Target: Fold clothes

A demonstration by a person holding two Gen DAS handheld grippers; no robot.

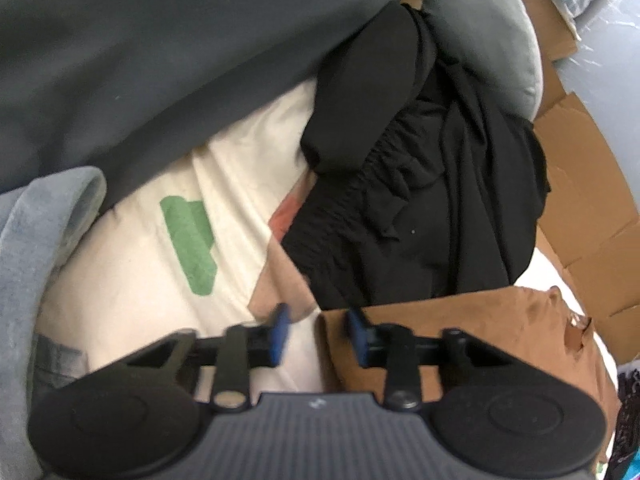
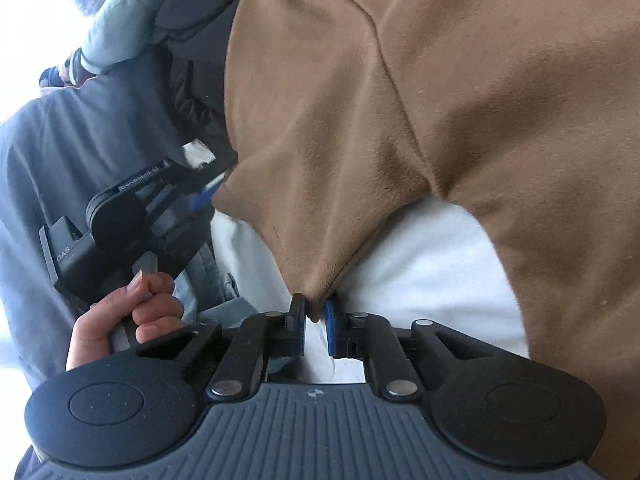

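A brown garment (image 2: 460, 100) lies spread over the white bedding (image 2: 420, 260). My right gripper (image 2: 315, 320) is shut on a pinched fold at the garment's lower edge, with the cloth squeezed between the blue pads. In the left wrist view a corner of the brown garment (image 1: 440, 332) lies between the fingers of my left gripper (image 1: 318, 330). Its right pad (image 1: 358, 332) touches the corner, and its left pad stands apart over the bedding, so the jaws are open. The left gripper (image 2: 204, 194) also shows in the right wrist view, at the garment's left edge, held by a hand (image 2: 132, 312).
A crumpled black garment (image 1: 420, 184) lies just beyond the brown corner. A large dark grey garment (image 1: 160, 60) covers the far side. The cream bedding has a green patch (image 1: 188, 236). A pale grey cushion (image 1: 492, 40) and cardboard boxes (image 1: 580, 200) are at the right.
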